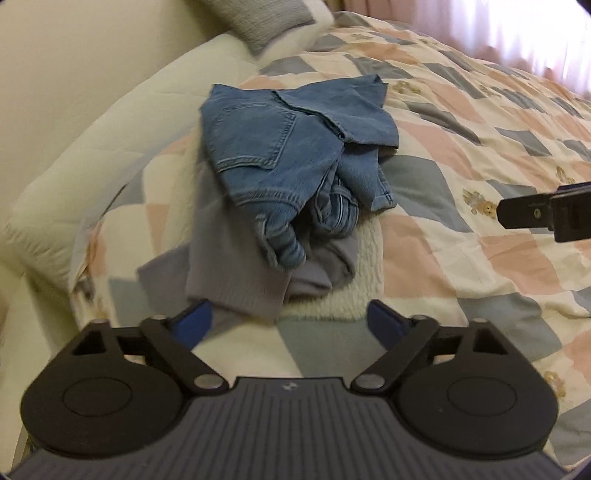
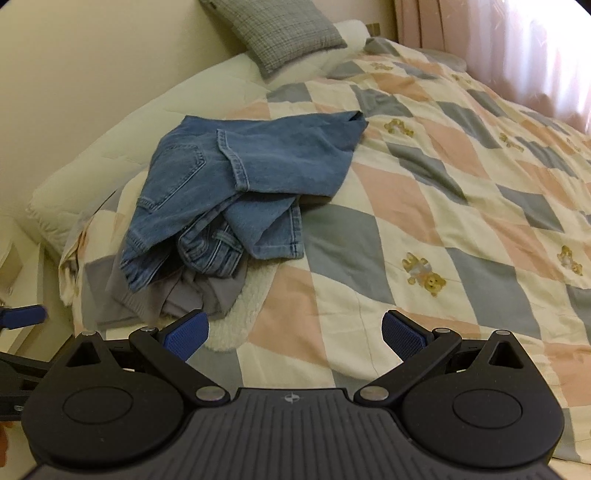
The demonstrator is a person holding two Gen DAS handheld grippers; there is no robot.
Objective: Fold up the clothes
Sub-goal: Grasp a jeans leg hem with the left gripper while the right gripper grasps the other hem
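Nothing is folded yet: crumpled jeans [image 1: 295,147] are heaped on a grey garment [image 1: 236,280], possibly a sweater, near the quilt's [image 2: 443,221] left edge; left gripper [image 1: 288,325] and right gripper [image 2: 295,332] are held released, empty

The right gripper [image 2: 295,332] is open, with nothing between its blue pads [image 2: 186,334]. Blue jeans [image 2: 236,177] lie in a heap on the checked quilt [image 2: 461,221], on top of grey clothes [image 2: 207,291]. A grey pillow [image 2: 280,29] sits far back.
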